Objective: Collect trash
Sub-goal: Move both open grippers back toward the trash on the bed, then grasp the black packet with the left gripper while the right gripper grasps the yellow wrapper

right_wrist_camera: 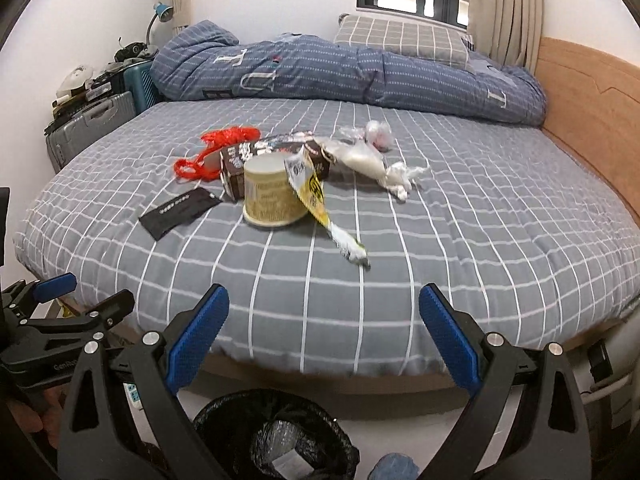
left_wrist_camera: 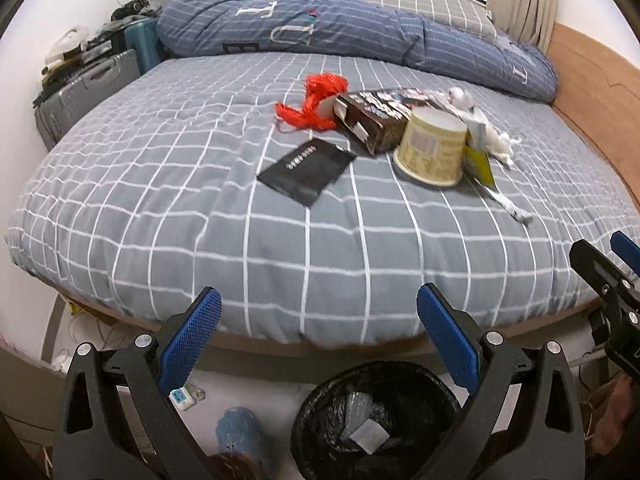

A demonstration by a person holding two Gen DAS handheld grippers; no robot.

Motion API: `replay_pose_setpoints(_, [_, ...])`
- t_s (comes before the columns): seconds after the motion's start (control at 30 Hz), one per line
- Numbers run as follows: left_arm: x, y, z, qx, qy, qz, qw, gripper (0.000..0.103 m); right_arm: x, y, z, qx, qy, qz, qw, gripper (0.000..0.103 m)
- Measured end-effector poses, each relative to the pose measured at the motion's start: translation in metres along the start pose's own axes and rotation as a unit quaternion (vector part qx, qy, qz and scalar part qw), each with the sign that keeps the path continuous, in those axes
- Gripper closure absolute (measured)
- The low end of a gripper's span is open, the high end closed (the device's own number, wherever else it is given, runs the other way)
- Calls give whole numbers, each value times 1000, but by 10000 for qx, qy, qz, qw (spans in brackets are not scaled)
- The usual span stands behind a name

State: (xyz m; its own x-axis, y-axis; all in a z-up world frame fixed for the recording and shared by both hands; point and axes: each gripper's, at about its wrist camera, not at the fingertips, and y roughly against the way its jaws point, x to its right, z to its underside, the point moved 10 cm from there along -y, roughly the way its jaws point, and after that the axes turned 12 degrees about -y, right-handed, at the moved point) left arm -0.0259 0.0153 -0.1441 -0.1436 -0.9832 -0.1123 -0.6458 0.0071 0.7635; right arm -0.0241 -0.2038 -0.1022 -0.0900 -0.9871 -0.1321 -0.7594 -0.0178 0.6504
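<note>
Trash lies in a heap on the grey checked bed [left_wrist_camera: 200, 208]: an upturned beige paper cup [left_wrist_camera: 434, 146] [right_wrist_camera: 272, 194], a dark brown carton [left_wrist_camera: 374, 122] [right_wrist_camera: 236, 166], a red net bag [left_wrist_camera: 316, 100] [right_wrist_camera: 218, 150], a flat black packet [left_wrist_camera: 306, 172] [right_wrist_camera: 178, 212], a yellow-and-white wrapper [right_wrist_camera: 324, 212] and crumpled white plastic [right_wrist_camera: 374, 164]. A bin with a black liner [left_wrist_camera: 376, 420] [right_wrist_camera: 276, 436] stands on the floor at the bed's foot. My left gripper [left_wrist_camera: 318, 340] and right gripper [right_wrist_camera: 324, 340] are both open and empty, above the bin, short of the bed edge.
A rolled blue duvet [left_wrist_camera: 340, 32] and a checked pillow [right_wrist_camera: 404, 38] lie at the far side. A wooden headboard [right_wrist_camera: 588, 104] runs along the right. Suitcases [left_wrist_camera: 80, 92] with clutter stand at the left. A power strip [left_wrist_camera: 182, 396] lies on the floor.
</note>
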Motion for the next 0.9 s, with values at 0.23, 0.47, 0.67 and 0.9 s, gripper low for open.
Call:
replay_pose_setpoints(0.23, [-11,-15,-17,13,12,-46,10000,7,-5,-14,-17,69,78,-9,9999,11])
replay_pose_setpoints(0.47, [-18,-33,-35,2,-61,-112,9999,7,-13,-33,-26,40,255,8,9997,13])
replay_pose_setpoints(0.67, [-24,-50,-46,-71,-63,-119,9999,7,-18,-50,-32,-9,361,50,9993,15])
replay_pose_setpoints(0.9, [-29,-71,-59,-170,-114,-99,9997,7,-17,-80,-41,-184,369,74,9991,23])
